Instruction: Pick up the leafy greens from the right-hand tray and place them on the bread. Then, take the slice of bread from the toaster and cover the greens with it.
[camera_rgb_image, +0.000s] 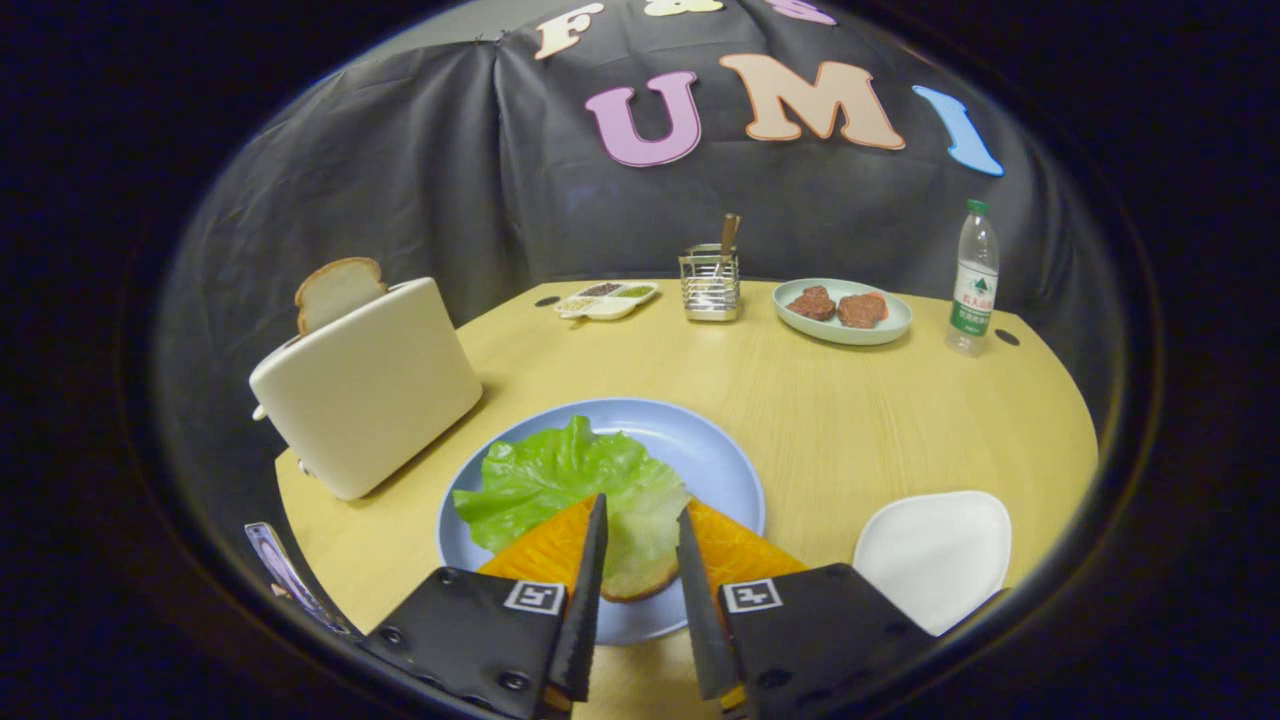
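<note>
A green lettuce leaf (560, 480) lies spread over a bread slice (630, 585) on the round blue plate (710, 455). My gripper (640, 515) hovers over the near side of the leaf, open, with nothing held between its fingers. To the left stands a cream toaster (370, 385) with a slice of bread (335, 290) sticking up out of its slot. A white tray (935, 555) sits to the right of the plate with nothing on it.
At the back of the wooden table (850, 410) stand a metal utensil holder (709, 283), a small divided condiment dish (607, 298), a pale green plate with two meat patties (842, 312) and a water bottle (973, 280). A phone (285, 575) lies near the front left edge.
</note>
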